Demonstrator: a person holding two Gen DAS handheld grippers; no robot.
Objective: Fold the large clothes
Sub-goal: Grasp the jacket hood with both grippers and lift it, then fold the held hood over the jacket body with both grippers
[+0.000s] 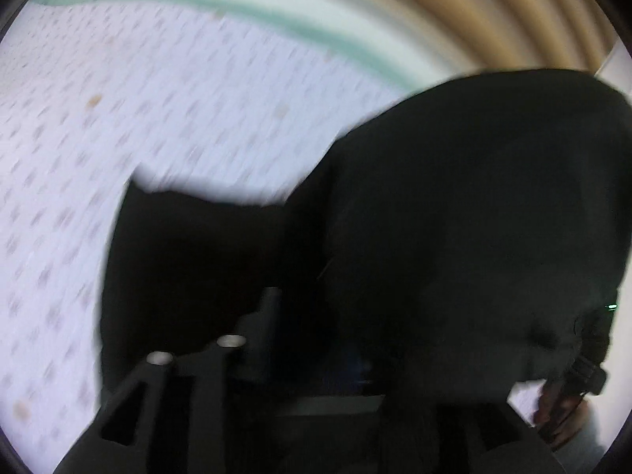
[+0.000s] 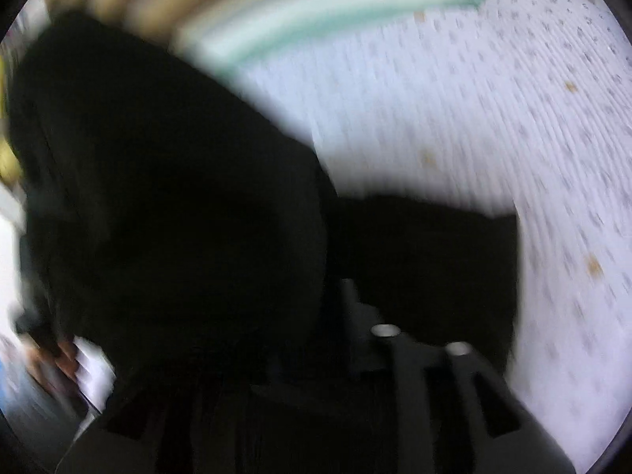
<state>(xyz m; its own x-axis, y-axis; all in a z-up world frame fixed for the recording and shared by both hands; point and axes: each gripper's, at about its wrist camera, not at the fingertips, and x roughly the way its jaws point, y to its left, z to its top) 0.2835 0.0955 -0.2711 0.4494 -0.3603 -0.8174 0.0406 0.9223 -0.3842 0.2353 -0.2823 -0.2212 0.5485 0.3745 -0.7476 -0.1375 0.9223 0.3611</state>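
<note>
1. Blur smears both wrist views, so I read only the big shapes.
2. Ahead of my left gripper [image 1: 316, 339] a black garment [image 1: 454, 237] fills the middle and right of the view, bulging up on the right and running flat toward the fingers.
3. Its one visible finger [image 1: 268, 316] is dark against dark cloth; I cannot tell how wide the jaws stand or whether they have hold of the cloth.
4. Ahead of my right gripper [image 2: 316, 328] the same garment [image 2: 166, 197] fills the left and middle, with a flat panel to the right.
5. Here too I cannot tell jaw gap or grip.
6. Beyond the cloth lies a pale patterned sheet [image 1: 118, 138], with a green band [image 1: 276, 12] at its far edge.
7. A hand [image 1: 561, 414] shows at the lower right of the left view.
</note>
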